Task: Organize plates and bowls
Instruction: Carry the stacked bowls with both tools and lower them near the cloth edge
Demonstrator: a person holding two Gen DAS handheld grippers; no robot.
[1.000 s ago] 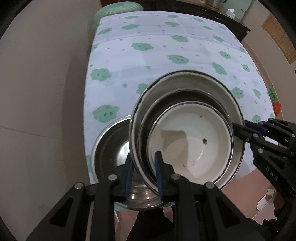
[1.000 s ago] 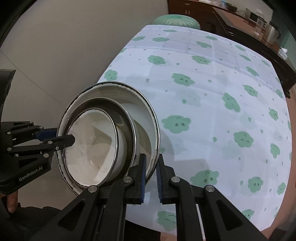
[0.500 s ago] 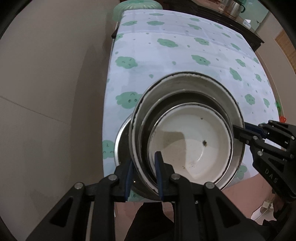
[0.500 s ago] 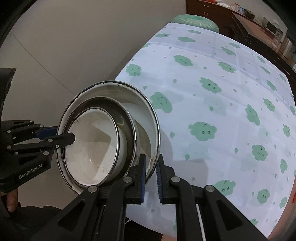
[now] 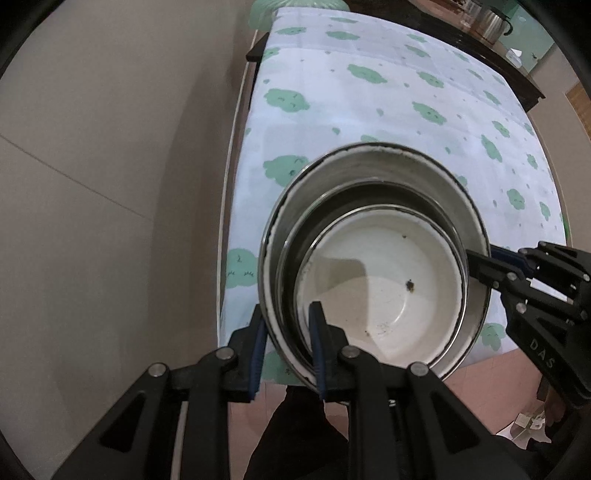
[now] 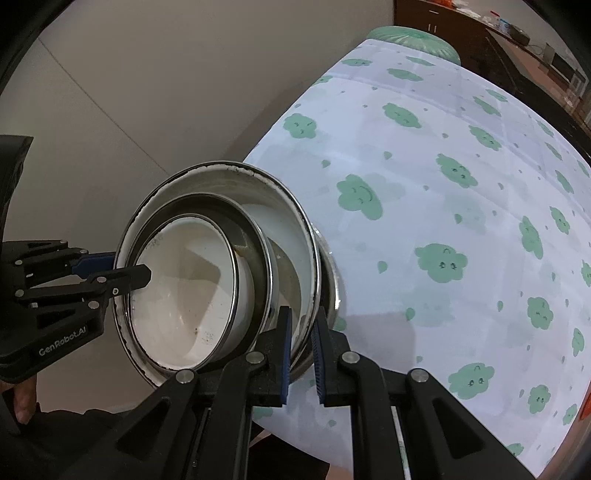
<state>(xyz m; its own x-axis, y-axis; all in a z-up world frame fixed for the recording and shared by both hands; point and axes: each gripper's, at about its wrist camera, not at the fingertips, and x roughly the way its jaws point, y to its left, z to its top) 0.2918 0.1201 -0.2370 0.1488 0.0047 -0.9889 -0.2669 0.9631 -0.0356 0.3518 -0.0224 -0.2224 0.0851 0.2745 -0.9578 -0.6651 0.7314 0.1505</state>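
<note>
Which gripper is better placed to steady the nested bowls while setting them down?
Left. The left gripper clamps the rims of several nested bowls together, while the right gripper pinches only the outermost bowl's wall on the opposite side.

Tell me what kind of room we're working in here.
Probably a home dining or living area: a table under a cloud-print tablecloth, dark wooden cabinets with small household items behind it, and a metal kettle on a dark sideboard. Both grippers are carrying nested bowls.
</note>
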